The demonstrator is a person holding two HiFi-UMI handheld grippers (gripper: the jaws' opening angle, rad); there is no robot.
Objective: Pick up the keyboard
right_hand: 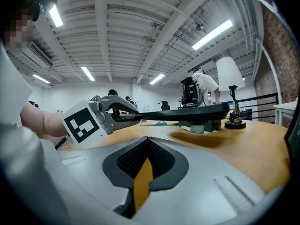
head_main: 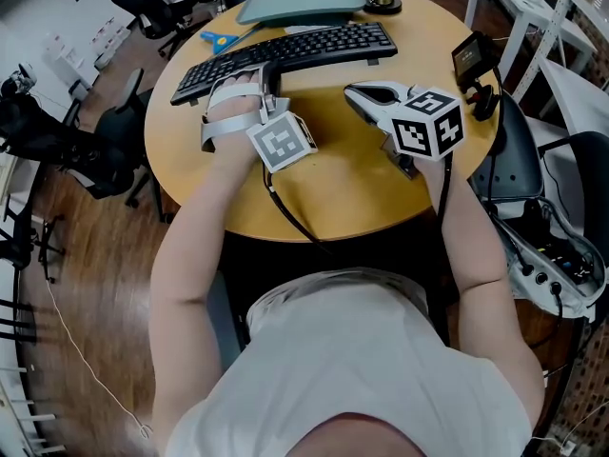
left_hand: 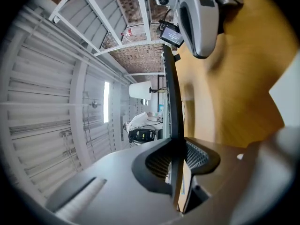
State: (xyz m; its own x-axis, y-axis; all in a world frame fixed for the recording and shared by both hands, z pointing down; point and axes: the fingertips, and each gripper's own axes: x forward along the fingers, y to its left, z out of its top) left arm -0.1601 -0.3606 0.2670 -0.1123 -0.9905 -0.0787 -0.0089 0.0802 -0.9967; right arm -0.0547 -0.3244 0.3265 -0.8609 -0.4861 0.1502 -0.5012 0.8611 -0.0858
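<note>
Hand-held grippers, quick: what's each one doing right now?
Left hand-held gripper: closed on the keyboard edge.
Right hand-held gripper: closed, holding nothing.

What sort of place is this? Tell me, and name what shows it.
Probably an open-plan office or lab: a keyboard on a round wooden table, wheeled office chairs on the floor beyond, and long strip lights across a high beamed ceiling.

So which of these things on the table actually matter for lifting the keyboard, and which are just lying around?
In the job:
black keyboard
left gripper, clamped on the keyboard's near edge
right gripper, shut and empty, beside it

Just lying about:
blue scissors
grey tray
lamp
small screen at the edge of the table
</note>
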